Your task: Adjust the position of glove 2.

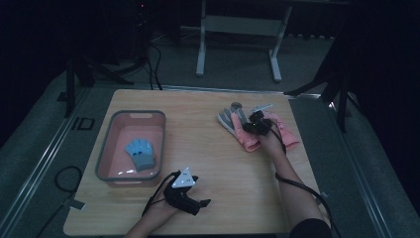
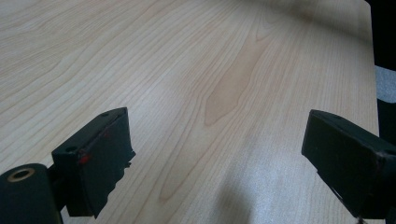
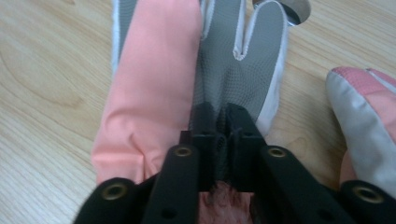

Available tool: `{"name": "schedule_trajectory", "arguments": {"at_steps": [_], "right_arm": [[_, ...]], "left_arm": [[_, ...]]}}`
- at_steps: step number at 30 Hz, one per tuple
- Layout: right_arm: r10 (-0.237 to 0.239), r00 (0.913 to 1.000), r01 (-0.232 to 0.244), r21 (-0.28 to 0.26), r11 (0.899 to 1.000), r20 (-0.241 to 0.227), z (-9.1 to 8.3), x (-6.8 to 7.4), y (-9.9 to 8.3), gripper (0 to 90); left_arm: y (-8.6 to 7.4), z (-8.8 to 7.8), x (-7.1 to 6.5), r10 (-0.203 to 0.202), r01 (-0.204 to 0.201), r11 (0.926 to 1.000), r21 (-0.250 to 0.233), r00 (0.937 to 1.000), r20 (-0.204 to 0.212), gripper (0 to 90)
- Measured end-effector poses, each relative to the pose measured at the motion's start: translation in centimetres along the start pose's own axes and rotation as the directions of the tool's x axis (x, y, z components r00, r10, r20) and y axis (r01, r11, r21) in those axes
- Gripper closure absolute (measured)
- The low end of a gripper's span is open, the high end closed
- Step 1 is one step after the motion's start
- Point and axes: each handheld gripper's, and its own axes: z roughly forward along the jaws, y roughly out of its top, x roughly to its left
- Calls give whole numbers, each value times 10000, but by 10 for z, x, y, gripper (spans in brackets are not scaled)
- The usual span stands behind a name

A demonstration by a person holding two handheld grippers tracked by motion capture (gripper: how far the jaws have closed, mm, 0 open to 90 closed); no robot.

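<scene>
Right gripper (image 3: 219, 121) clamped on the grey palm of a pink-and-grey glove (image 3: 233, 70), lying flat at the far right of the wooden table (image 1: 208, 148), with a second pink glove (image 3: 369, 130) just beside it. Left gripper (image 1: 185, 191) resting near the table's front edge, jaws spread wide over bare wood, gripping nothing. Over at the left, pink basin (image 1: 106, 148) with a small blue glove (image 1: 140, 153) inside
</scene>
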Motion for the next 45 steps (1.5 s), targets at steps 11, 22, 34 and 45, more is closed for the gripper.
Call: {"name": "schedule_trajectory", "arguments": {"at_steps": [11,22,34,45], "right_arm": [[2354,9716,-2326,-839,9689,247,-43,33,10,878],[3520,9339,-3363,-1816,9241,619,-92,78,5,877],[4554,8895,-4338,-2413,8681,391,-104,122,-29,877],[5109,8550,-4888,-1908,8513,890,-72,133,-48,874]], "left_arm": [[1,-1,1,166,-165,9999,23,9998,-124,87],[-1,1,2,348,-345,9993,123,9992,-217,87],[-1,3,-1,711,-701,9973,219,9962,-508,87],[-3,2,-2,745,-736,9971,176,9956,-565,87]]}}
